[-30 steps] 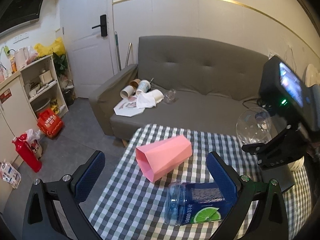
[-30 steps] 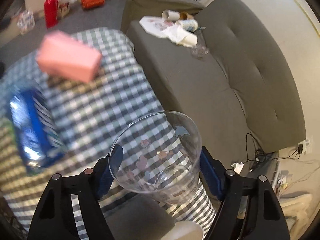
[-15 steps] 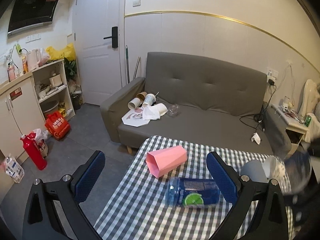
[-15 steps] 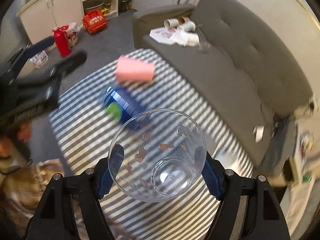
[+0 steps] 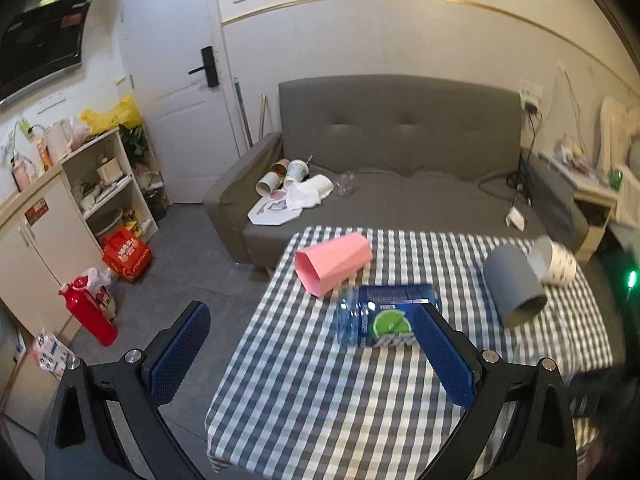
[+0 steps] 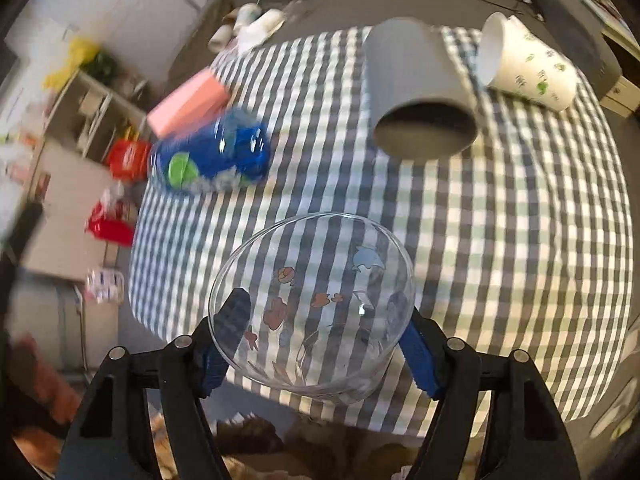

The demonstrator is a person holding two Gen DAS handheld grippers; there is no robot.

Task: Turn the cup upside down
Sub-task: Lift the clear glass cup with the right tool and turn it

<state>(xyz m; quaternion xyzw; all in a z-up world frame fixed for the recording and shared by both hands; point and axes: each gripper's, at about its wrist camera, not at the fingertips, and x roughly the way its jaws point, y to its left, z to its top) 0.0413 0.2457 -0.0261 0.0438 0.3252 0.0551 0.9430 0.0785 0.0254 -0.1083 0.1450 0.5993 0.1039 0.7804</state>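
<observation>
Gripping a clear glass cup printed with small fish and dolphin figures, the right gripper has its blue pads pressed against the cup's two sides; the cup is held in the air over the near part of the checked tablecloth, its rim turned toward the cloth and away from the camera.

Left gripper: fingers spread wide, nothing between them, held above the table's near-left edge.

Items lying on the cloth:
- pink faceted cup, on its side, opening toward the left edge
- blue bottle with lime label, on its side, just beside the pink cup
- grey cup, on its side, opening toward the viewer
- white paper cup with green print, on its side, touching or just beside the grey cup

Background: grey sofa with loose paper cups, white door, shelf unit.
</observation>
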